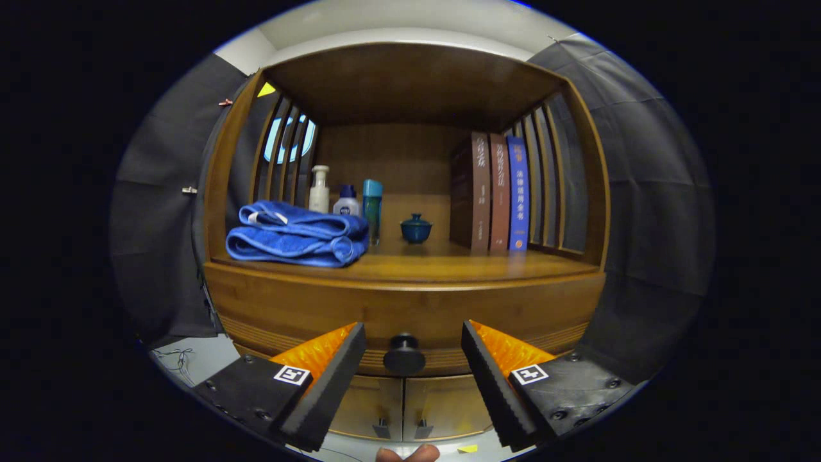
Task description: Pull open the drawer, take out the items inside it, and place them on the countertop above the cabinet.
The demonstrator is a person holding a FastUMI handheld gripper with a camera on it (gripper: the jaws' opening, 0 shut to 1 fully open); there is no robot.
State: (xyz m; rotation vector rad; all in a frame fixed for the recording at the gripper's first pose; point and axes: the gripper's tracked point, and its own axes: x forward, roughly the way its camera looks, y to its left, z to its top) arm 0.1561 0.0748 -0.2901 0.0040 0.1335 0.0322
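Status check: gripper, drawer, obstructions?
Gripper open, fingers either side of the drawer knob, not gripping. Drawer shut. Nothing blocking the knob.

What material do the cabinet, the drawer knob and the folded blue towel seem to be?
Cabinet: probably wood, brown, satin sheen.
Drawer knob: dark and smooth, material unclear; between the open hand-held gripper fingers, untouched.
Folded blue towel: soft cloth, looks like terry.

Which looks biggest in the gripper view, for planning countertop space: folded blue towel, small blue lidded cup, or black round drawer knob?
1. Folded blue towel
2. Black round drawer knob, nearer the camera, between the open fingers
3. Small blue lidded cup, farther back; unsure against the knob.
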